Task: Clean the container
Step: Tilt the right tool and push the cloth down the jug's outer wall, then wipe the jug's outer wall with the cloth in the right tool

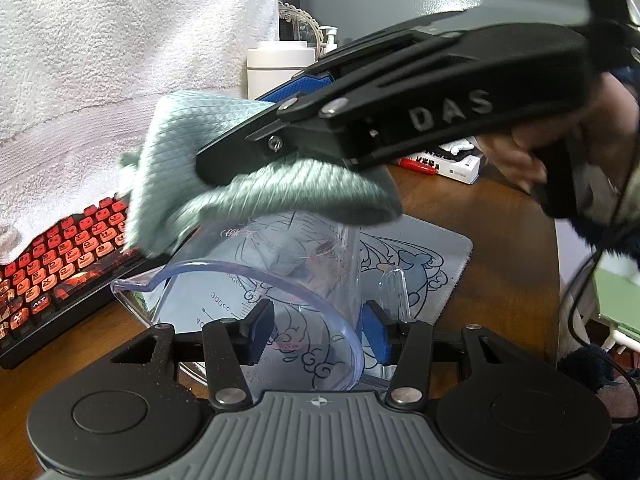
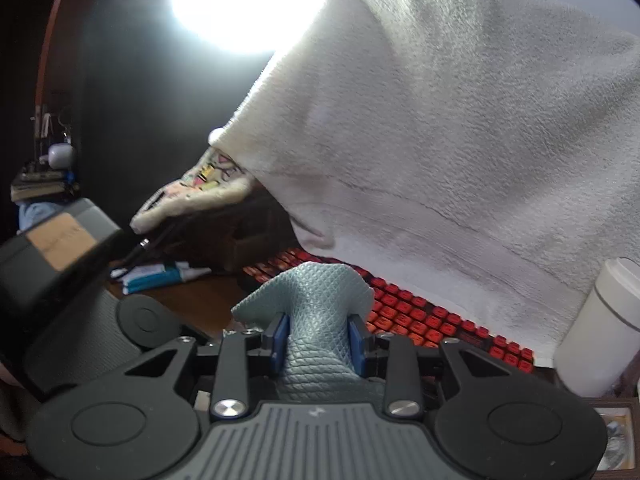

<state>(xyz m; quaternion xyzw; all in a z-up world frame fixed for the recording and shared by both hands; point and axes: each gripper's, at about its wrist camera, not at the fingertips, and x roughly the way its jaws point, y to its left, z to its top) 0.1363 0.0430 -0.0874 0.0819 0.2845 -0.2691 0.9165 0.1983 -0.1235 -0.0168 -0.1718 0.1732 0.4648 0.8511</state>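
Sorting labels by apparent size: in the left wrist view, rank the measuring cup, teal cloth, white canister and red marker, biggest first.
1. Teal cloth and clear measuring cup: similar spans, both near the camera, so unranked.
2. White canister, farther back.
3. Red marker, smallest.

Measuring cup (image 1: 256, 292): clear glossy plastic, smooth wall, printed scale marks. Cleaning cloth (image 1: 256, 188): pale green woven fabric, matt, with a fine scale-like rib pattern. Desk (image 1: 492, 240): brown wood, smooth with a slight sheen. Mouse mat (image 1: 432, 256) at the desk's right edge — printed cloth face, stitched border. White towel (image 2: 460, 120): thick looped terry, rough, matt. Left gripper (image 1: 318, 336) — matt black plastic with bright metal screws, pads of blue rubbery material. Keyboard (image 1: 60, 268): glossy red-orange keycaps.
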